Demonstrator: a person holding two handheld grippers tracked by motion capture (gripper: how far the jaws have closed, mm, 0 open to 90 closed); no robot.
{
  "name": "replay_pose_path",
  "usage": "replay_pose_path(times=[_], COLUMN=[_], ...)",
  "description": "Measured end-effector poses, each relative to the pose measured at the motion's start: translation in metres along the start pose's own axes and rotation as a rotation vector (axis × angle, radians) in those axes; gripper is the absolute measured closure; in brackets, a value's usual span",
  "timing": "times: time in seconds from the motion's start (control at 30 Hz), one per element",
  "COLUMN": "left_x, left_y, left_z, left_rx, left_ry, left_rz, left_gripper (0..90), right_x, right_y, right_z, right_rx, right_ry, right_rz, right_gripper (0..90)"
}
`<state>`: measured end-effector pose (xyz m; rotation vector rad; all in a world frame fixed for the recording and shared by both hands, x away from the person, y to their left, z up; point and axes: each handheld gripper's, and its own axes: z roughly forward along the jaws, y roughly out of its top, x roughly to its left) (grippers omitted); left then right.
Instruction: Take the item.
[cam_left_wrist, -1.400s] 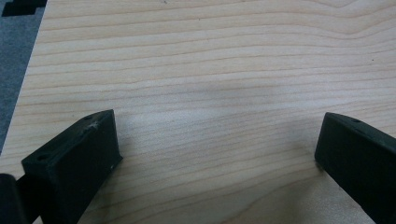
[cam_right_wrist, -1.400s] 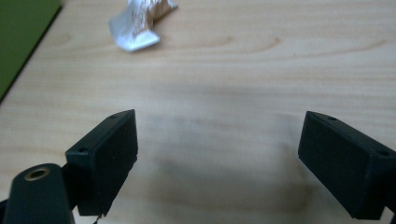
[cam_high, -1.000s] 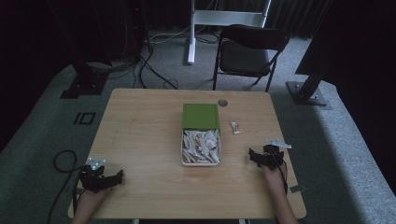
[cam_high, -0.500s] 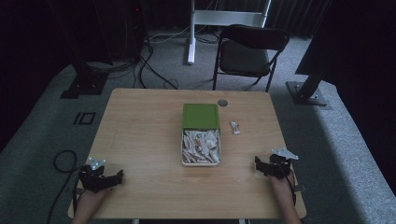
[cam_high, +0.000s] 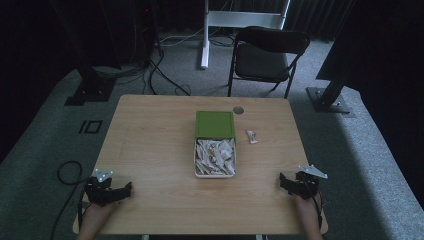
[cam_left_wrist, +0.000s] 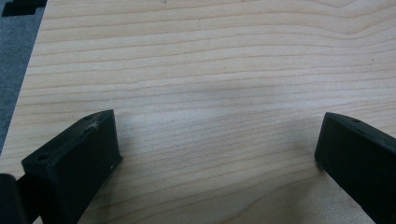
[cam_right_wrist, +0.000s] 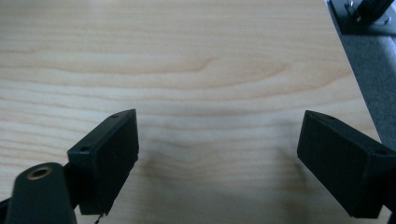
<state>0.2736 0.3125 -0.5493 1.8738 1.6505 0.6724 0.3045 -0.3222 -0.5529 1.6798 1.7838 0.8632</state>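
— Grey carpet runs all round a pale wooden table (cam_high: 150, 145), with a black folding chair (cam_high: 267, 52) pushed back beyond its far edge and cables (cam_high: 160, 70) trailing over the floor by a white stand (cam_high: 205, 35). What sits on the wood?

— At the middle, a white box (cam_high: 215, 157) packed with pale, crumpled bits. Its green lid (cam_high: 215, 124) lies flat, touching the box's far end. Just to the right of the lid rests a small white scrap (cam_high: 251, 136), and near the far edge a little round dark disc (cam_high: 238, 109).

— And the grippers?

— Both are down at the near corners, well apart from the box. The left gripper (cam_high: 109, 192) is held at the near left corner, the person's hand (cam_high: 95, 217) behind it, a grey plate on top. The right gripper (cam_high: 296, 183) is at the near right corner, close to the table's right edge.

— How do the jaws stand?

— In the left gripper view, the left gripper (cam_left_wrist: 217, 149) has its jaws spread wide with bare wood grain between them, gripping nothing. In the right gripper view, the right gripper (cam_right_wrist: 219, 149) is the same: jaws far apart, empty, just above the wood, with carpet showing past the table edge at the right.

— So the box is untouched?

— Neither gripper is near it; it lies between them and farther up the table.
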Motion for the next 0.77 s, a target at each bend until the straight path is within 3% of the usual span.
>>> replay_pose_path(times=[0.17, 0.63, 0.77], left_x=[0.0000, 0.0000, 0.0000], left_y=[0.0000, -0.0001, 0.0000], left_z=[0.0000, 0.0000, 0.0001], left_rx=[0.000, -0.001, -0.001], left_ry=[0.000, 0.000, 0.000], left_rz=[0.000, -0.001, -0.001], left_gripper=[0.7, 0.7, 0.7], right_x=[0.0004, 0.0029, 0.0001], right_y=[-0.0014, -0.0062, -0.0071], right_z=[0.0008, -0.0041, -0.0058], right_rx=[0.046, 0.045, 0.036], right_ry=[-0.005, 0.003, -0.001], right_rz=[-0.029, -0.036, -0.009], right_gripper=[12.9, 13.5, 14.1])
